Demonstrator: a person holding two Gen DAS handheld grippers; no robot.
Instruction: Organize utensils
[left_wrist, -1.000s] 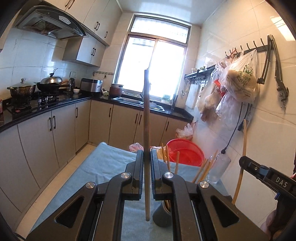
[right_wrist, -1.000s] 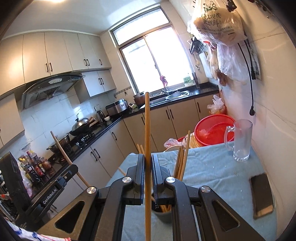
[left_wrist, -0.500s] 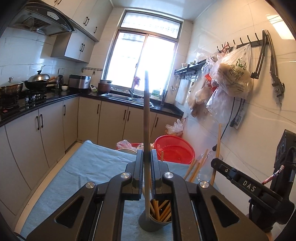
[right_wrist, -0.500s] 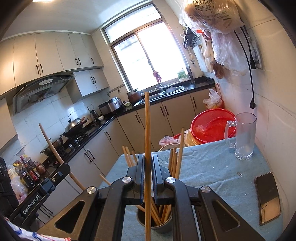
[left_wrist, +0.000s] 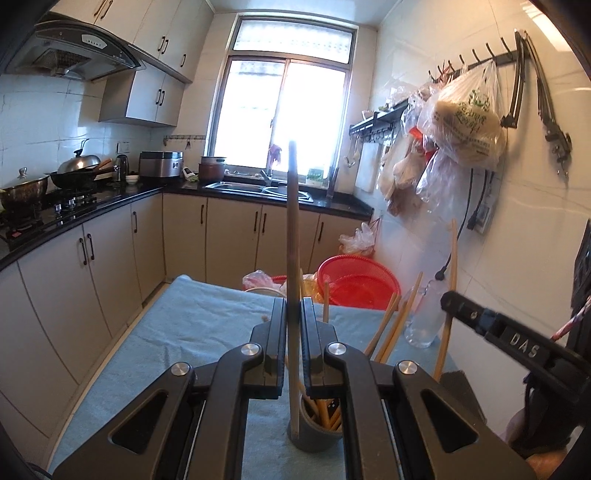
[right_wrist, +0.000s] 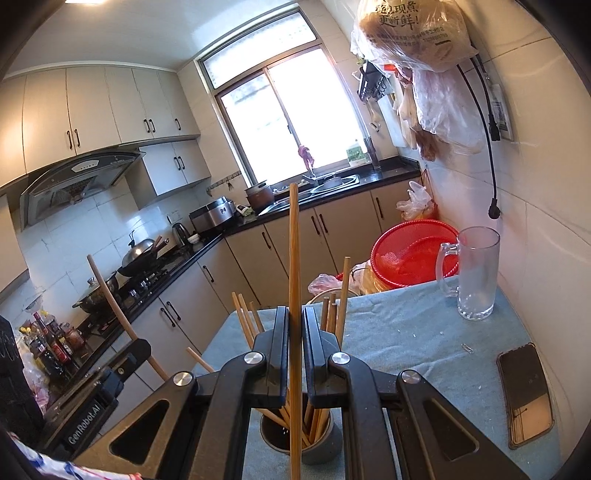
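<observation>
My left gripper (left_wrist: 293, 314) is shut on a wooden chopstick (left_wrist: 293, 236) held upright; its lower end hangs at the rim of a grey utensil cup (left_wrist: 314, 432) that holds several chopsticks. My right gripper (right_wrist: 294, 321) is shut on another wooden chopstick (right_wrist: 294, 258), also upright, with its lower part over the same grey cup (right_wrist: 299, 443). The right gripper (left_wrist: 498, 332) shows at the right in the left wrist view, the left gripper (right_wrist: 96, 398) at the lower left in the right wrist view.
The cup stands on a table with a blue cloth (right_wrist: 406, 332). A glass mug (right_wrist: 474, 273) and a phone (right_wrist: 524, 391) lie on its right side. A red basket (right_wrist: 413, 254) sits beyond the table. Kitchen counters (left_wrist: 74, 221) run along the left.
Both grippers have come lower and closer over the grey cup with their chopsticks. The lower ends of the chopsticks now sit at the cup's mouth.
</observation>
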